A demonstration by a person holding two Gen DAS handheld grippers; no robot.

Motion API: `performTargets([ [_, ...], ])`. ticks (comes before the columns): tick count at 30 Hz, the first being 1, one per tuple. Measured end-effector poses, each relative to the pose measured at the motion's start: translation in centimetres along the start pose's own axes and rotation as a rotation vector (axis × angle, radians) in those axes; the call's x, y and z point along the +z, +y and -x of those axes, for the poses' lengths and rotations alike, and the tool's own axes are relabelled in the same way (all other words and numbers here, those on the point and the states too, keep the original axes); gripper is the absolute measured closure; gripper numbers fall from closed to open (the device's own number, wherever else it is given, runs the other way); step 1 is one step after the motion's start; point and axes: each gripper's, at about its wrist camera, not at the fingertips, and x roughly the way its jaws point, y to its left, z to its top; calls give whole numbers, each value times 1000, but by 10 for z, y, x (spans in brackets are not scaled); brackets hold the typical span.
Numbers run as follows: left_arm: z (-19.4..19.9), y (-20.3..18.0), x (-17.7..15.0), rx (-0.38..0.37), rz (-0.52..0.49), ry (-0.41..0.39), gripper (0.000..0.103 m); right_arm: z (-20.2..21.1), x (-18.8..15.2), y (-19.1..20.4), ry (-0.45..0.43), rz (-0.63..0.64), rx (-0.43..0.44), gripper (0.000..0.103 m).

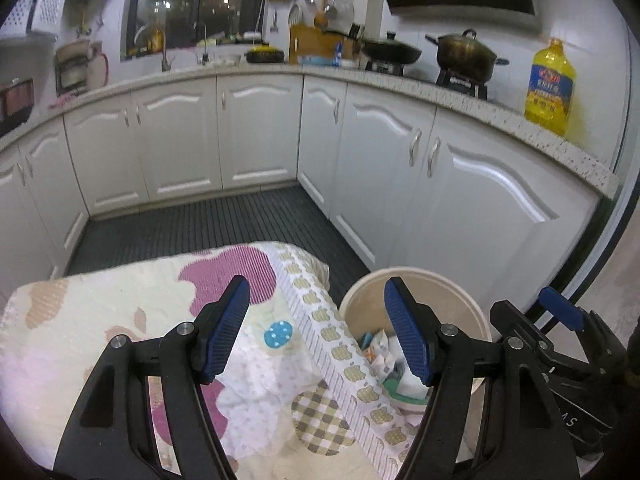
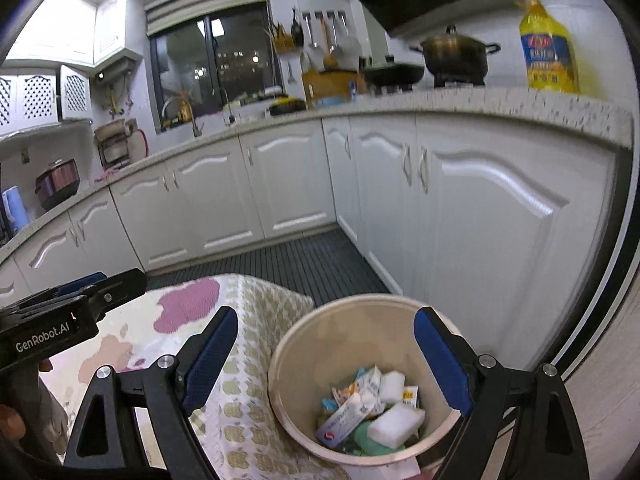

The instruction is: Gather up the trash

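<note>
- Two grippers, left gripper and right gripper, are held open and empty.
- Trash is seen inside the bin, below both.

Left claw open, nothing between its blue pads. Below it: patterned cloth over the surface. Beige trash bin just beside the cloth edge, holding wrappers and a white sponge. Right claw at lower right.

wrist views angled down, sharing bin
</note>
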Motion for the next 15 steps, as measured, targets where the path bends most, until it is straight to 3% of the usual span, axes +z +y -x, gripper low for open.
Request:
performTargets([
  [3,9,1,0,17,-13,-36,34,5,3,3,-30,2,1,9],
  [15,32,6,-1,64,-41,-119,34,25,5,14,-120,20,7,7],
])
